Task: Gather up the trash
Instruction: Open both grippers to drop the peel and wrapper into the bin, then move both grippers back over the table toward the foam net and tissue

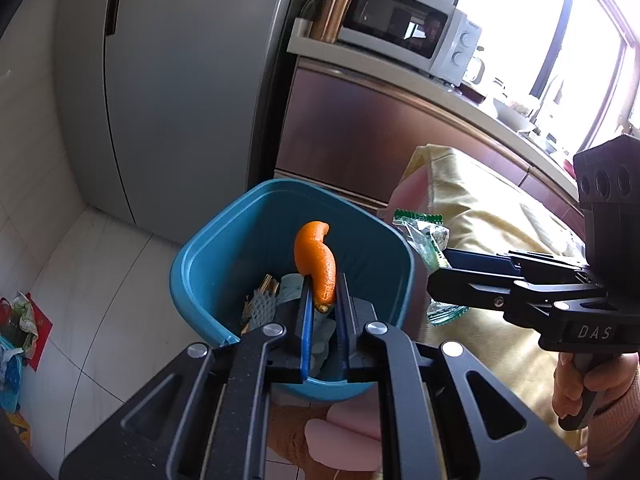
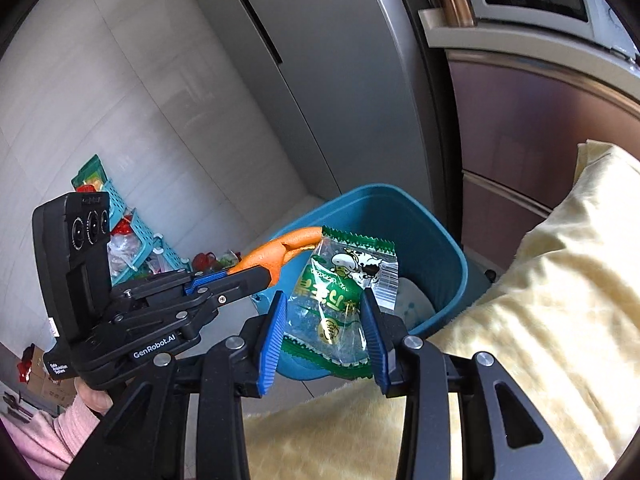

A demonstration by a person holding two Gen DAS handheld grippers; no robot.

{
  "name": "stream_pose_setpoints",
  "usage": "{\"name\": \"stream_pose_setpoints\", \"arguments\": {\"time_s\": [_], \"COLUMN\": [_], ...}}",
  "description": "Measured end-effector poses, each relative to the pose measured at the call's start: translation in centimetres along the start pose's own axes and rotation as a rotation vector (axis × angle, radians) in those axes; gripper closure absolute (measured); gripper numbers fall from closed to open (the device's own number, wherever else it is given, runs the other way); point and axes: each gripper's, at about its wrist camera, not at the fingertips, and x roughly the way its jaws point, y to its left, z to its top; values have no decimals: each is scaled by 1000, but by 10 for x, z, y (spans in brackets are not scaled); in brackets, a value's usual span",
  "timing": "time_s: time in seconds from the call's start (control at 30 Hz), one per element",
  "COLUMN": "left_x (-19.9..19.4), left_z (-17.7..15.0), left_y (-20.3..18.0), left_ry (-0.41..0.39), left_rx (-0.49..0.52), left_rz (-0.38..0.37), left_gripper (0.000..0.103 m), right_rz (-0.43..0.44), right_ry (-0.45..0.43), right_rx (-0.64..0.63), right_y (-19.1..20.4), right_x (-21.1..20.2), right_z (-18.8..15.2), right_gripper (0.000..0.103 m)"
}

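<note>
A teal trash bin (image 1: pixel 224 264) stands on the floor beside a yellow blanket; it also shows in the right wrist view (image 2: pixel 432 248). My left gripper (image 1: pixel 324 300) is shut on an orange peel (image 1: pixel 316 260) and holds it over the bin's mouth; the peel also shows in the right wrist view (image 2: pixel 280 252). My right gripper (image 2: pixel 326 320) is shut on a green and clear snack wrapper (image 2: pixel 340 304), held at the bin's near right rim; the wrapper also shows in the left wrist view (image 1: pixel 424 244). Paper and netting scraps (image 1: pixel 260 300) lie in the bin.
A grey fridge (image 1: pixel 180 100) stands behind the bin, with brown cabinets (image 1: pixel 380 128) and a microwave (image 1: pixel 404 32) to its right. The yellow blanket (image 2: pixel 540 300) fills the right foreground. Teal baskets and bags (image 2: pixel 120 224) clutter the floor at left.
</note>
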Motion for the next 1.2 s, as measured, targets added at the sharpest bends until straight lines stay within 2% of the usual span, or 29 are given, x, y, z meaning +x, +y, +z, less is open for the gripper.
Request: {"name": "stream_pose_setpoints", "arguments": {"time_s": [0.33,0.67,0.8,0.9,0.97,1.13,1.2], "left_x": [34,41,31,20,13,0,-2], "left_z": [-2,-4,-5,-6,-5,-2,0], "left_y": [18,22,18,9,-2,-40,-58], "left_ry": [53,48,25,-1,-19,-47,-53], "left_rx": [-42,-62,-54,-34,-11,62,95], "left_rz": [26,28,14,-10,-32,-111,-141], "left_gripper": [92,93,90,82,75,65,65], "right_rz": [5,20,29,20,8,-45,-67], "right_ry": [66,59,44,22,-4,-81,-117], "right_rx": [57,75,88,87,86,92,106], "right_y": [-9,-11,-15,-16,-19,-29,-38], "right_x": [28,27,15,0,-16,-65,-88], "right_z": [6,5,-2,-9,-14,-25,-30], "right_gripper": [62,63,62,62,62,59,59]}}
